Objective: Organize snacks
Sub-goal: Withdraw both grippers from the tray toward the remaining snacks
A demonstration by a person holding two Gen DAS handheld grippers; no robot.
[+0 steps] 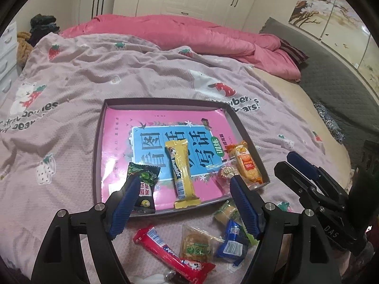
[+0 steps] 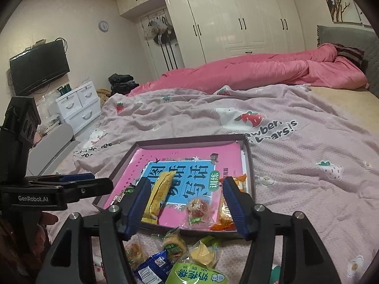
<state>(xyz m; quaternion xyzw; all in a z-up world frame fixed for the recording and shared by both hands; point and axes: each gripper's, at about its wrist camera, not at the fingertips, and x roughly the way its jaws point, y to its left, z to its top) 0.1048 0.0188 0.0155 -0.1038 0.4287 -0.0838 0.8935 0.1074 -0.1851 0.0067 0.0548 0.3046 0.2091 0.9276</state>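
Snacks sit in two lots on the bed: some inside a shallow cardboard tray (image 1: 100, 142) lined w/ a pink-and-blue book cover, the rest loose on the strawberry-print bedsheet (image 1: 83, 82) just in front of the tray's near rim. In the tray: a long yellow wafer bar (image 1: 181, 172) lying roughly lengthwise in the middle, a dark green candy packet (image 1: 142, 184) at the near left corner, an orange cracker pack (image 1: 248, 165) along the right wall, and a small clear-wrapped red sweet (image 2: 196, 209) beside it. Loose on the sheet: a red wafer bar (image 1: 170, 250), a clear-wrapped round pastry (image 1: 196, 246), a blue packet (image 1: 233, 241). Left wrist view alone shows the red bar and the green packet clearly; right wrist view alone shows a TV, white drawers and a light green pack (image 2: 196, 275) at the bottom edge, plus the red sweet unobstructed. Left gripper (image 1: 184, 189) tilts steeply down over the tray's near edge, fingers wide apart w/ nothing between them. Right gripper (image 2: 187, 194) points down at a shallower angle toward the tray's near right part, fingers partly spread, holding nothing; the red sweet lies in the tray beyond them, not touched.
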